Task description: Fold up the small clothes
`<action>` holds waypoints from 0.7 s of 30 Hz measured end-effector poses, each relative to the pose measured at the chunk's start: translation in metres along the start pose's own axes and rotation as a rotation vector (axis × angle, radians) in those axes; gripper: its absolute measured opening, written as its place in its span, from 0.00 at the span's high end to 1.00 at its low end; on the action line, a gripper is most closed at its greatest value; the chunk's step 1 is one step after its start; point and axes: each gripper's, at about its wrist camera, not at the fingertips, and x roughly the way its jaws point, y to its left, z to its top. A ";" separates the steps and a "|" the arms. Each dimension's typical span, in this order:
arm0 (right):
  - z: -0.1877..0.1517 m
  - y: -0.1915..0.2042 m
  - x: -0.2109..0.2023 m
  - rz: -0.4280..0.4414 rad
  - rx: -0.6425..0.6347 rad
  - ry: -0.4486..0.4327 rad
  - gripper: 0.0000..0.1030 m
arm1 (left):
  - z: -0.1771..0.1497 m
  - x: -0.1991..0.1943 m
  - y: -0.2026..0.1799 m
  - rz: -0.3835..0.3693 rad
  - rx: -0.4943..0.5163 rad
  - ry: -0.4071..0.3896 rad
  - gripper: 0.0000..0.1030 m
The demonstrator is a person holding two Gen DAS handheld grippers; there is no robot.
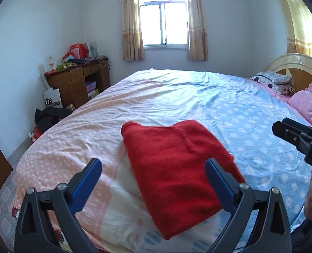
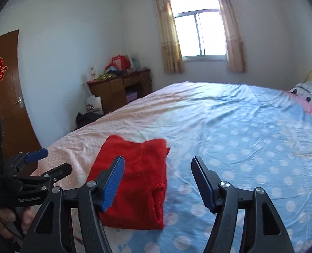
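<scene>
- The left gripper (image 1: 153,181) hangs above the near edge of the bed, its blue-padded fingers (image 1: 86,186) spread wide apart with nothing clamped; the cloth seen between them lies lower, on the bed.
- The right gripper (image 2: 158,183) is held a little to the right, its fingers (image 2: 113,184) also apart and gripping nothing; only the bedsheet (image 2: 240,139) shows in the gap.
- A hand (image 2: 6,221) grips the left gripper's handle at the lower left of the right wrist view.
- The folded red garment (image 1: 177,168) lies flat on the sheet near the bed's front edge, roughly where the pink half meets the blue dotted half, touched by neither gripper.
- Further right, pink bedding (image 1: 309,107) and a patterned pillow (image 1: 272,82) lie by the headboard (image 1: 293,61).
- Left of the bed stands a wooden desk (image 1: 80,80) piled with bags, dark clothes (image 1: 50,116) heaped on the floor before it.
- On the far wall, a bright window (image 1: 163,23) sits between curtains (image 1: 130,25); a brown door (image 2: 6,97) bears a red emblem.
</scene>
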 end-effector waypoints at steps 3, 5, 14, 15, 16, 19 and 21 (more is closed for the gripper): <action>0.001 -0.006 -0.006 0.001 0.028 -0.004 0.35 | 0.002 -0.004 -0.002 -0.002 0.010 -0.013 0.02; 0.000 -0.011 -0.013 -0.008 0.037 -0.008 0.35 | 0.003 -0.005 -0.004 -0.007 0.010 -0.017 0.02; -0.001 -0.009 -0.015 -0.009 0.040 -0.010 0.35 | 0.003 -0.003 -0.001 -0.008 -0.001 -0.010 0.02; -0.001 -0.008 -0.016 -0.006 0.037 -0.007 0.35 | 0.002 -0.003 -0.001 -0.008 -0.002 -0.011 0.02; -0.001 -0.006 -0.015 -0.004 0.034 -0.005 0.35 | 0.002 -0.003 -0.001 -0.007 -0.003 -0.012 0.02; -0.002 -0.004 -0.016 -0.004 0.026 -0.008 0.35 | 0.002 -0.004 -0.001 -0.007 -0.003 -0.012 0.02; -0.002 -0.004 -0.016 -0.003 0.027 -0.008 0.35 | 0.002 -0.004 -0.001 -0.007 -0.002 -0.011 0.02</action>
